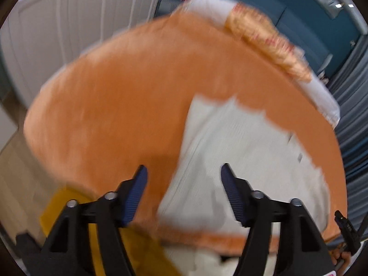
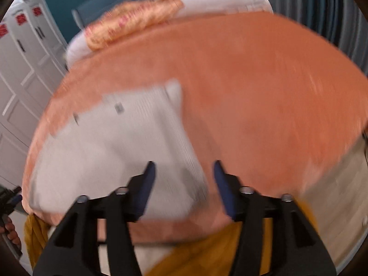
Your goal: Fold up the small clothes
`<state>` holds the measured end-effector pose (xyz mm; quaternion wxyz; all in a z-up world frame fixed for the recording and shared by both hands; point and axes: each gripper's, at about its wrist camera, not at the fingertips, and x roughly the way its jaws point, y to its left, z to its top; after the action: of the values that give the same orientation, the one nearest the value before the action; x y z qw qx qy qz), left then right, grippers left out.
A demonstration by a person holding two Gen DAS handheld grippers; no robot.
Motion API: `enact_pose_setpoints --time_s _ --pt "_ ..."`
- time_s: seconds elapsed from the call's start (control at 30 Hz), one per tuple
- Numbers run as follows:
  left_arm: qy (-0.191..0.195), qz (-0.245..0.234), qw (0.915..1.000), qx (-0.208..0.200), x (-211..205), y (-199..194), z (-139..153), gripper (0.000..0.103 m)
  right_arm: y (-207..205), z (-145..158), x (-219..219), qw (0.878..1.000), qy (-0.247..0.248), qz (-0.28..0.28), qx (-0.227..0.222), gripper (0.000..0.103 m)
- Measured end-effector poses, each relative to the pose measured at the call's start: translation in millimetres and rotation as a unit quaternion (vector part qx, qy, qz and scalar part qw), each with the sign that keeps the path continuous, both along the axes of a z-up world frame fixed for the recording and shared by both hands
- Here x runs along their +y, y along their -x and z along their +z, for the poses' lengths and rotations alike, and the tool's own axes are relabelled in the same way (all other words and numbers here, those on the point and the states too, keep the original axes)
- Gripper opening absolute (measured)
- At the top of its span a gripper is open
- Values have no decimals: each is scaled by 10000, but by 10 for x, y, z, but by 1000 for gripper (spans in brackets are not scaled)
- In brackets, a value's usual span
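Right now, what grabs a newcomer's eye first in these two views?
The big orange fleece bedcover fills both views. On it lies a pale grey-white ribbed garment, spread flat just ahead of both grippers. The left gripper and right gripper hover over it with blue-padded fingers apart, holding nothing.

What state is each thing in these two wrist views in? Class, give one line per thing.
Left gripper: open, fingers apart, nothing between them.
Right gripper: open, fingers apart, holding nothing.
White garment: lying flat on the bed, apparently folded, blurred.
Orange bedspread: spread over the bed.
Patterned pillow: lying at the far end of the bed.
Mustard cloth: hanging at the near edge, crumpled.
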<state>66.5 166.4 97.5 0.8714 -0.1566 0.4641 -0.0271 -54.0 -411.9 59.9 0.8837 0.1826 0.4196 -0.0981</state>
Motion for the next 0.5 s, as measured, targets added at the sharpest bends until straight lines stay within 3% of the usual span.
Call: enact_pose_setpoints --time_s 0.13,0.3,0.33,0.37,0.4,0.43,0.5 --pt "-33 -216 9998 -44 -229 -530 -33 68 -571 116 13 9992 115 176 -346 60" --pt "120 -450 9972 582 -512 -1144 -533 68 -1175 -211 15 9999 -28 135 32 61" --pt "94 -411 9960 790 -544 -1240 -683 68 -1276 -332 19 9997 -32 121 194 47" --pt "181 -442 9949 891 -551 -1281 -765 52 -1326 -413 45 9994 -12 140 328 27" --pt "257 -485 9936 987 -554 -1327 -830 36 -1351 -486 46 9988 33 133 478 17" --pt "398 -568 9920 1053 -547 -1335 -866 9 -1362 -538 48 9982 59 129 578 8" --pt "503 -469 9941 843 -494 -1331 -726 6 -1361 -467 90 9988 -63 248 406 7"
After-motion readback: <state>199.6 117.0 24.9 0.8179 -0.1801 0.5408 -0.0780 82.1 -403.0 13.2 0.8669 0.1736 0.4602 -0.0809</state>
